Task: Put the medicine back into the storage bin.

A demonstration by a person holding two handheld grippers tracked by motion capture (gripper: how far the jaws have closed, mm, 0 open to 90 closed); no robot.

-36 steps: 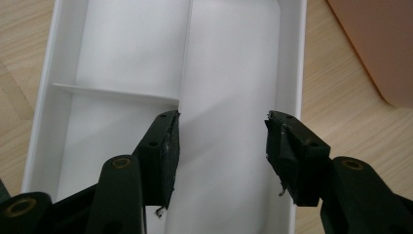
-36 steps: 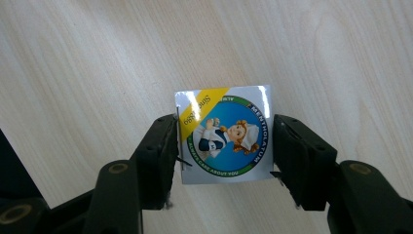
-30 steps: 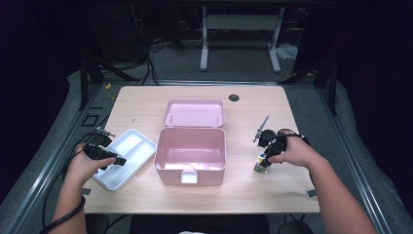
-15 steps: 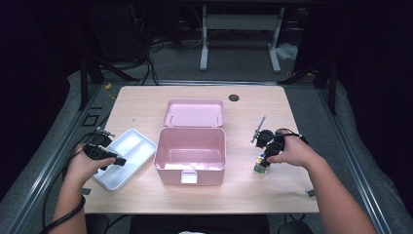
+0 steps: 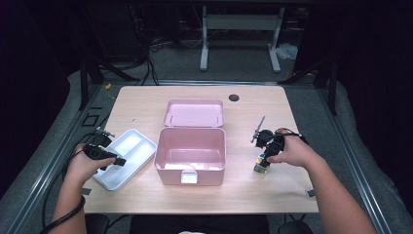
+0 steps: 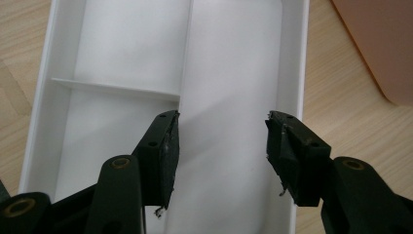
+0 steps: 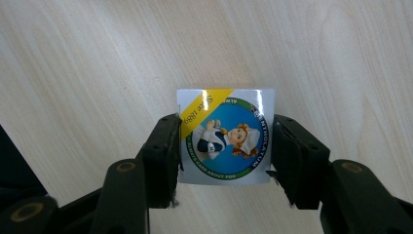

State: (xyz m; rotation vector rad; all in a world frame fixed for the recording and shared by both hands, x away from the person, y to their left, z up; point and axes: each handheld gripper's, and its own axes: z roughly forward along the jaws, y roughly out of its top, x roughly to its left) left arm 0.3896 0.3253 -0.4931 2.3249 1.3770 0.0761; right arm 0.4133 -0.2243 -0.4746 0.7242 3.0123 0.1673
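1. Left claw hangs released over the white tray at the desk's left front corner.
2. An open pink box stands mid-desk.
3. Right claw brackets the small printed box near the right edge, pads seemingly pressing its sides; the box rests on the desk.

A light wood table with a dark round hole near its far edge carries three things. An open pink box sits at the middle, its lid laid back on the tabletop. A white divided tray lies just to the box's left, and a small printed box stands well apart on the right.
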